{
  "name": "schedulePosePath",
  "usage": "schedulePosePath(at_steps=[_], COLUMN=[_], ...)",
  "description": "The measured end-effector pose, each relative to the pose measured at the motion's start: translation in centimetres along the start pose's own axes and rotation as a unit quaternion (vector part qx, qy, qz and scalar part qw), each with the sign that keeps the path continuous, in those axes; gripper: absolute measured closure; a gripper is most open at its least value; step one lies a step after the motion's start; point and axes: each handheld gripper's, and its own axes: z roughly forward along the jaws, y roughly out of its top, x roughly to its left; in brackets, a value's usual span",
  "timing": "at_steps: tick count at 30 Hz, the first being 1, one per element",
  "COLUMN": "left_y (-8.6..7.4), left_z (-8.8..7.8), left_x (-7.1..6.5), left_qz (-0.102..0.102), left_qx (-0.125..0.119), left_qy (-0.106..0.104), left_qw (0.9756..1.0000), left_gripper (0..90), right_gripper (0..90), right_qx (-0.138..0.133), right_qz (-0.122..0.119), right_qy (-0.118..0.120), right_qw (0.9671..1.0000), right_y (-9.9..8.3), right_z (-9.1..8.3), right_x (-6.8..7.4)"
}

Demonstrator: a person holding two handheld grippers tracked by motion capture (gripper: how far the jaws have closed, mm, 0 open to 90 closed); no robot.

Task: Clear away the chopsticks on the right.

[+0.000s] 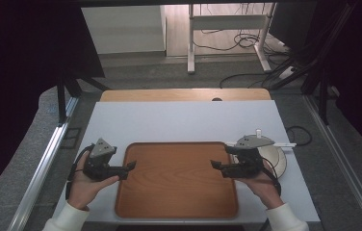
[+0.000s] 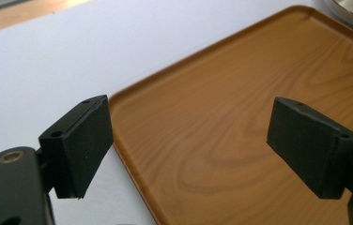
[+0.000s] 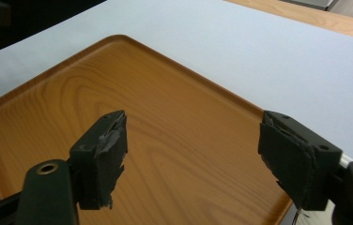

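Note:
A bare wooden tray (image 1: 176, 180) lies at the front middle of the white table. My left gripper (image 1: 130, 167) hovers at the tray's left rim, held in a hand, jaws wide apart with nothing between them. In the left gripper view the open left gripper (image 2: 191, 145) straddles the tray's rim (image 2: 132, 164). My right gripper (image 1: 214, 165) hangs over the tray's right edge, also open and empty. The right gripper view shows the open right gripper (image 3: 193, 157) above the tray's wood-grain floor (image 3: 174, 117).
A white round dish (image 1: 275, 159) with a white stick-like utensil (image 1: 285, 144) across it sits right of the tray, behind my right hand. The white table top (image 1: 184, 120) stretches beyond the tray to a wooden strip (image 1: 184, 95). Metal rails flank the table.

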Motion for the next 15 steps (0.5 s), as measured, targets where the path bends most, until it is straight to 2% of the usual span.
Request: schedulePosePath(at_steps=[6,11,15], left_y=[-0.01,-0.26,-0.31], left_z=[-0.21,-0.78,-0.68], left_x=[0.03,0.26,0.19], left_qz=[0.002,0.0,-0.003], left_qx=[-0.003,-0.01,-0.009], left_qy=[0.005,0.015,0.006], left_qw=[1.0,0.9998,0.9999], left_gripper=[13.6,13.1,13.4], right_gripper=[24.1,28.1,28.2], right_qx=[0.003,0.008,0.012], right_qz=[-0.008,-0.017,-0.014], right_qy=[-0.003,0.009,0.008], right_qw=[1.0,0.9998,0.9998], right_y=[-0.09,0.34,0.27], right_z=[0.35,0.37,0.0], right_x=[-0.56,-0.37,-0.09])
